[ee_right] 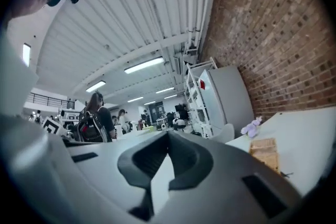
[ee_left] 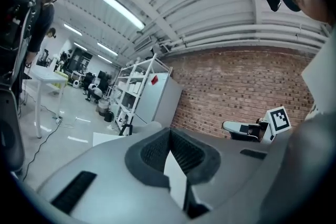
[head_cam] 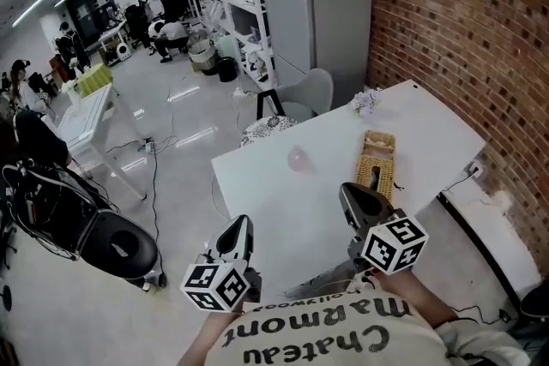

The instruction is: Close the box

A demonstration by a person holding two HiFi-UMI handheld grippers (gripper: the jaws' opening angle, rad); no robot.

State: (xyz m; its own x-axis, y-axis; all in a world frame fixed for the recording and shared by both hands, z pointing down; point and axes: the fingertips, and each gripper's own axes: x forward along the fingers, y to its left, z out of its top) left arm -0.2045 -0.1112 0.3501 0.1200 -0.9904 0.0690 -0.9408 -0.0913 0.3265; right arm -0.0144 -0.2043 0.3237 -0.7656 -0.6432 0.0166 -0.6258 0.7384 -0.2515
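A long woven wicker box (head_cam: 377,157) lies on the white table (head_cam: 274,201), right of its middle, with a dark opening in its near part. In the right gripper view the box (ee_right: 265,150) is low at the right. My right gripper (head_cam: 347,191) is held above the table just near and left of the box, jaws shut and empty, not touching it. My left gripper (head_cam: 243,223) hovers over the table's near left part, jaws together with nothing between them. Both point level, out across the room: left gripper (ee_left: 170,131), right gripper (ee_right: 168,135).
A purple plush toy (head_cam: 366,101) sits at the table's far edge and a faint pink thing (head_cam: 298,159) lies mid-table. A grey chair (head_cam: 307,93) stands behind the table. A brick wall (head_cam: 455,21) runs along the right. A black wheeled seat (head_cam: 116,246) stands on the floor at left.
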